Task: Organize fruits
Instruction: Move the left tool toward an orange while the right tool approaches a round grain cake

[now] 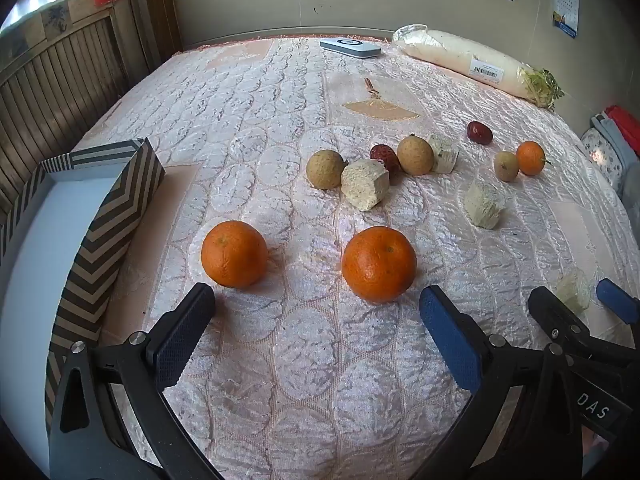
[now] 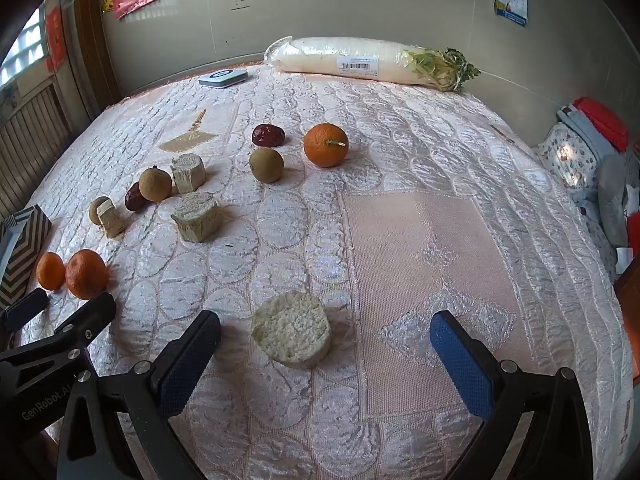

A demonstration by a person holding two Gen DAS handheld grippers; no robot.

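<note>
On the quilted pink bed cover (image 1: 280, 128), two round orange citrus fruits (image 1: 234, 254) (image 1: 379, 264) lie just ahead of the left gripper (image 1: 316, 320), jaws wide open and empty, near the chevron-striped cardboard box (image 1: 120, 208). The right gripper (image 2: 326, 344), equally open and empty, brackets a pale fibrous cut chunk (image 2: 292, 334). Judged risk: round fruit could roll off on the soft cover if nudged off-centre.

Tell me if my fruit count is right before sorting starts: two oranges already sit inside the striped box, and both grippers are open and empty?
Not quite. The two oranges lie on the bedspread beside the striped box, not inside it; the left wrist view shows this. The left gripper and right gripper are indeed open and empty.
</note>
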